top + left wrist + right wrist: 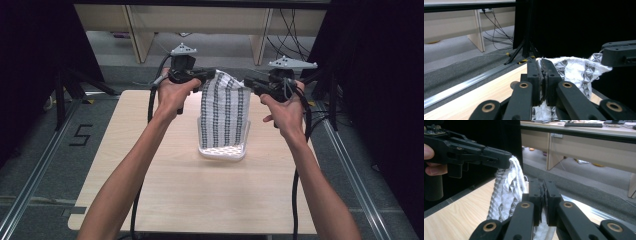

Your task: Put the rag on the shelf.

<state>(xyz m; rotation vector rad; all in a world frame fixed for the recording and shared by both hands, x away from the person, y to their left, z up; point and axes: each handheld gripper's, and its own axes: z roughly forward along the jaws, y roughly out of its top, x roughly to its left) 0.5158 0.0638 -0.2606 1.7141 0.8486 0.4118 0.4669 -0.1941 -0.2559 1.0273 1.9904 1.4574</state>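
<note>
Jaws of the left gripper (209, 75) pinch one top corner of a white cloth with dark patterned stripes (225, 112), and the right gripper (249, 83) is clamped on the other top corner, so the cloth hangs stretched between them above the wooden table (165, 185). Its lower end drops into a white perforated basket (222, 151) near the table's middle. Both hands are raised over the far half of the table.

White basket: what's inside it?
The patterned cloth hangs into the basket, its top corners pinched by the left gripper and right gripper. The cloth covers the basket's interior, so anything beneath is hidden.
</note>
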